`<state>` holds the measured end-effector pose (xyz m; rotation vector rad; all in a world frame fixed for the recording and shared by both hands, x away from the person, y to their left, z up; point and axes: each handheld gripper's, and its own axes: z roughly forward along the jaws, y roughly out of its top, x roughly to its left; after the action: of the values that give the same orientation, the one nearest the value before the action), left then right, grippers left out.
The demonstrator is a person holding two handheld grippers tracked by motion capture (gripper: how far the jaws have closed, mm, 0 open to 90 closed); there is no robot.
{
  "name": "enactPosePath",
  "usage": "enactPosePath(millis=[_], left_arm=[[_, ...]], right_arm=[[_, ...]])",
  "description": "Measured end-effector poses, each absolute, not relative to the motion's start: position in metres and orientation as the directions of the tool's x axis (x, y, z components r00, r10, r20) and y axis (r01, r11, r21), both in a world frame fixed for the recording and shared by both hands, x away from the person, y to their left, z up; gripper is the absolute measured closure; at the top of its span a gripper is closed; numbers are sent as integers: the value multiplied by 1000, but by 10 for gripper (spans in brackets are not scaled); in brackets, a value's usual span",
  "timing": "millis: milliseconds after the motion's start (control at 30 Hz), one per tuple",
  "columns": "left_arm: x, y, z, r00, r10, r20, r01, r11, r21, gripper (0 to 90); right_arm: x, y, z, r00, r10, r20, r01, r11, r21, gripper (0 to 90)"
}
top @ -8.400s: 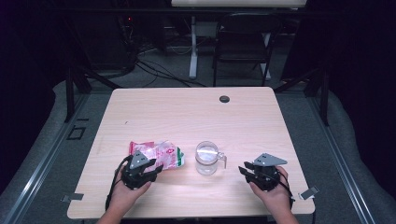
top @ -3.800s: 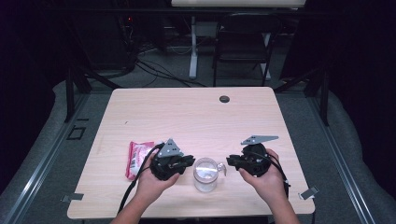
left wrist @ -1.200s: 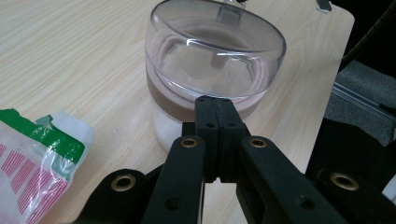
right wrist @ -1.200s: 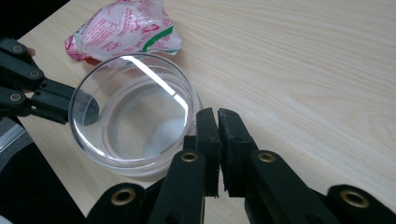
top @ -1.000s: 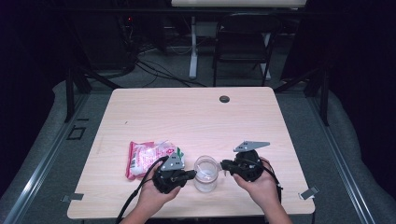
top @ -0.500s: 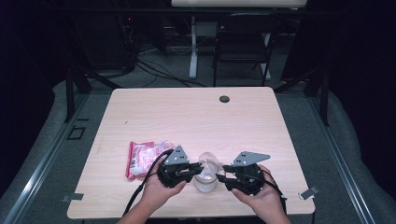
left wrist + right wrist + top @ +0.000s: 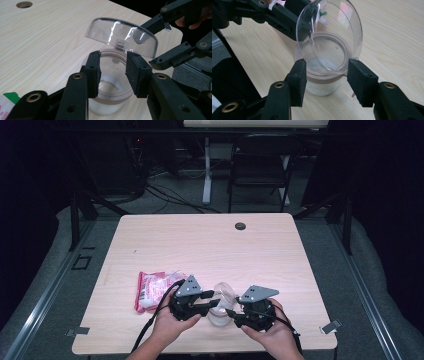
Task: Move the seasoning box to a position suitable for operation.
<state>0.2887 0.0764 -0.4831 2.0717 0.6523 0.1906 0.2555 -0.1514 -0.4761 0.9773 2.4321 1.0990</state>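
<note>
Clear lid [image 7: 120,37] blurring jar [image 7: 324,75] interior

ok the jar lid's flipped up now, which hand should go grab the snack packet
Left, probably. The left gripper is open and sits right beside the pink packet, on the same side of the jar. The right gripper would have to cross over the jar and its raised lid.

The high view looks forward and down from above my side of the desk [image 7: 210,250], taking it all in from afar. My left tool [image 7: 113,72] and right tool [image 7: 325,80] each carry a close camera, facing one another across the clear jar [image 7: 110,87], which all three views share.
</note>
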Motion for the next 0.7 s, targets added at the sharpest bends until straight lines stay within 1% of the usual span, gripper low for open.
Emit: enactPosePath(millis=[67, 167, 267, 467, 633, 700], left_arm=[[289, 77, -485, 844, 525, -109, 376, -433, 819, 636], [293, 79, -490, 832, 548, -91, 380, -443, 812, 600], [295, 80, -495, 823, 559, -97, 394, -441, 806, 596], [299, 78, -506, 811, 577, -98, 422, -460, 781, 596], [299, 75, -510, 814, 576, -73, 408, -479, 777, 625], [300, 76, -510, 814, 576, -81, 413, -474, 778, 631]], right_arm=[[256, -151, -476, -724, 690, 7, 463, 478, 747, 495], [256, -151, -475, -725, 689, 6, 460, 477, 749, 496], [257, -152, -474, -726, 687, 11, 460, 474, 751, 499], [258, -156, -474, -718, 696, 24, 468, 457, 756, 515], [259, -160, -476, -709, 705, 31, 477, 447, 757, 527], [260, -161, -476, -702, 711, 39, 483, 436, 759, 536]])
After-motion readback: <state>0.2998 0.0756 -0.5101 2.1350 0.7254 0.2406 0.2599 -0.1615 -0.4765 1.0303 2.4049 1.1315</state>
